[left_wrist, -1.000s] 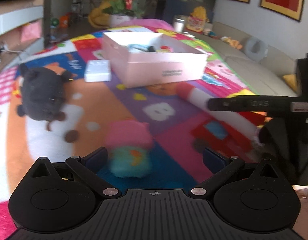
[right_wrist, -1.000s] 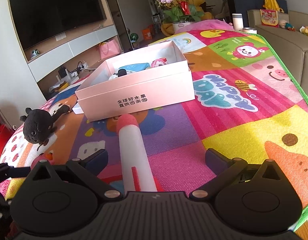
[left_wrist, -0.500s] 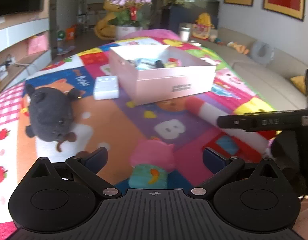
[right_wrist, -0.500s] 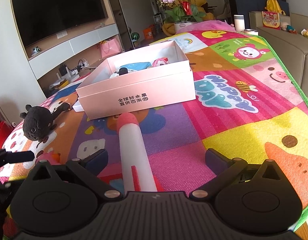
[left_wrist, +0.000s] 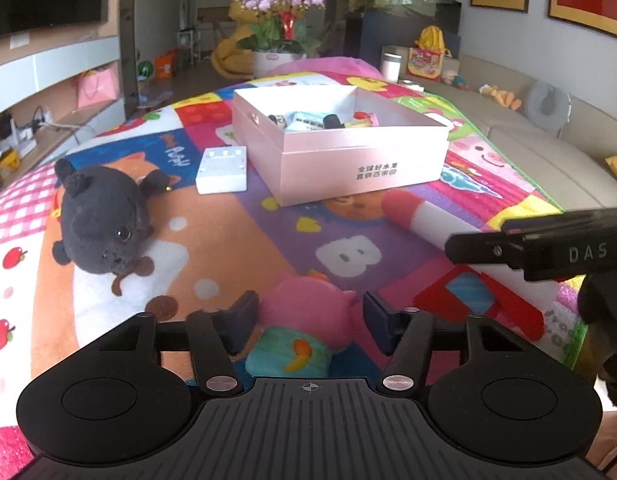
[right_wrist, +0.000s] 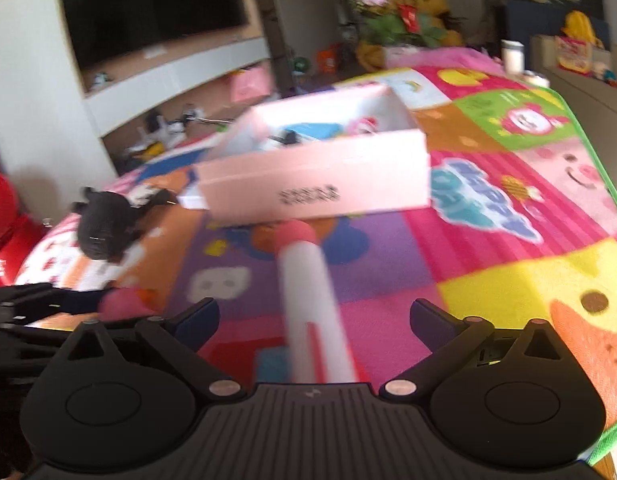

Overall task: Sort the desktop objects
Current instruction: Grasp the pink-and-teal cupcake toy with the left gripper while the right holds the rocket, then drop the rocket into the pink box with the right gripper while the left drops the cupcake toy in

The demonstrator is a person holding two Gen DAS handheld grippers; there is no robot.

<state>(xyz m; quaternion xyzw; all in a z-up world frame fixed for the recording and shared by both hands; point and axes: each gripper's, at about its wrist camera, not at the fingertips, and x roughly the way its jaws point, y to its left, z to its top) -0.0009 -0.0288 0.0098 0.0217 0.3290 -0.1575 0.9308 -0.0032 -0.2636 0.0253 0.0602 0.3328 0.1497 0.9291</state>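
A pink pig toy (left_wrist: pixel 304 308) with a teal body lies on the colourful mat (left_wrist: pixel 268 232) between the pads of my left gripper (left_wrist: pixel 310 320). Its jaws are closing and both pads sit against the toy's head. A white tube with a red cap (right_wrist: pixel 308 280) lies lengthwise between the fingers of my right gripper (right_wrist: pixel 314 316). Those jaws are closing too, but stand wide and clear of the tube. In the left wrist view the tube (left_wrist: pixel 428 216) runs under a right finger (left_wrist: pixel 508 244). The pink box (left_wrist: pixel 360 160) beyond holds several small items.
A black plush animal (left_wrist: pixel 100 220) lies to the left on the mat, with a small white box (left_wrist: pixel 222 170) beside the pink box. A beige sofa (left_wrist: pixel 548 152) borders the mat's right edge. Shelves and a TV stand at the left.
The left jaws have come in from wide apart onto the pink pig toy. The right wrist view has tilted and blurred, and its jaws have narrowed slightly around the tube.
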